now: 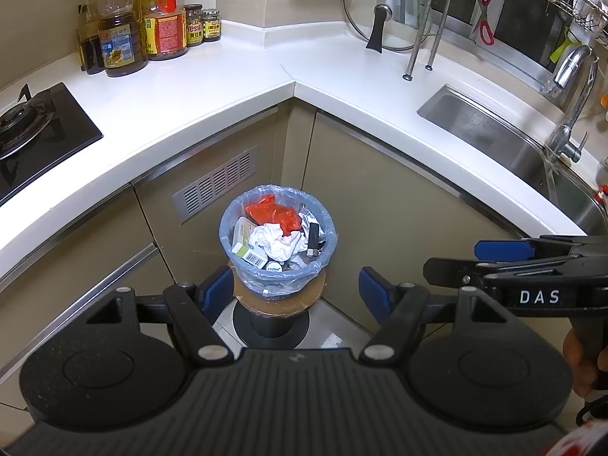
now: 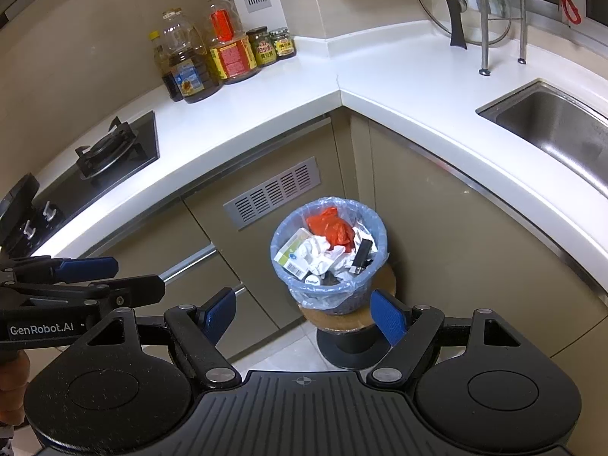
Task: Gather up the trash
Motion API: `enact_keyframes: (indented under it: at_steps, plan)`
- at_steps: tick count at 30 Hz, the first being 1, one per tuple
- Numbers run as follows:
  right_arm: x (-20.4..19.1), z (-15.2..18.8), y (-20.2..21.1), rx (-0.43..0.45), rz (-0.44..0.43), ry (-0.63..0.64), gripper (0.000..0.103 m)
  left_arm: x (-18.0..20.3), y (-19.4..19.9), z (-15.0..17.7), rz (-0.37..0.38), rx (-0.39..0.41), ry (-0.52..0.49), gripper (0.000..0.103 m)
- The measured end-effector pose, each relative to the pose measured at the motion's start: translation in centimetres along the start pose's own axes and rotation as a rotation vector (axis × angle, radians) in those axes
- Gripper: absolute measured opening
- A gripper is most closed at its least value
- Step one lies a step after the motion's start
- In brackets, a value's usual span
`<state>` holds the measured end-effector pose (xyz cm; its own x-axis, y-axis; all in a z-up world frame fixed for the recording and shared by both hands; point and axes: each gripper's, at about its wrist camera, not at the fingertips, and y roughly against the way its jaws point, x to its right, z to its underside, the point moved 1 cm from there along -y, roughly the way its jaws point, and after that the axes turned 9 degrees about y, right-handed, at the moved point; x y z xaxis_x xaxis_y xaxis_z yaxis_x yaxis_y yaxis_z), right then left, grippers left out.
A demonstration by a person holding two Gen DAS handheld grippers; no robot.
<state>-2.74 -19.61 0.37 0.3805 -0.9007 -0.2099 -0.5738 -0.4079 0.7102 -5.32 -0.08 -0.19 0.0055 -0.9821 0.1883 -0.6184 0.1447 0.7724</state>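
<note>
1. Left wrist view: left gripper (image 1: 296, 290) jaws spread apart, nothing between them, above and short of the trash bin (image 1: 278, 241).
2. Right gripper (image 2: 304, 313) also spread wide, empty, near the bin's front rim.
3. Bin sits on a round stand (image 2: 347, 317) in the cabinet corner, below the white counter (image 2: 380, 87).
4. Bin holds a blue liner (image 2: 330, 296), red bag (image 2: 328, 226), crumpled paper (image 2: 323, 252).

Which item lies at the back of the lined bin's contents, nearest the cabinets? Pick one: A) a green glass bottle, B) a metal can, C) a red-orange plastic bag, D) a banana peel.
C: a crumpled red-orange plastic bag lies at the far side of the bin, behind the white crumpled paper.
</note>
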Motion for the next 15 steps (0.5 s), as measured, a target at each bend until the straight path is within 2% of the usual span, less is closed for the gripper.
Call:
enact_keyframes:
  at_steps: [15]
  plan:
    - [-0.01,-0.02,0.01,0.002,0.005,-0.006,0.078,0.21,-0.13,0.01,0.003,0.001,-0.002,0.071]
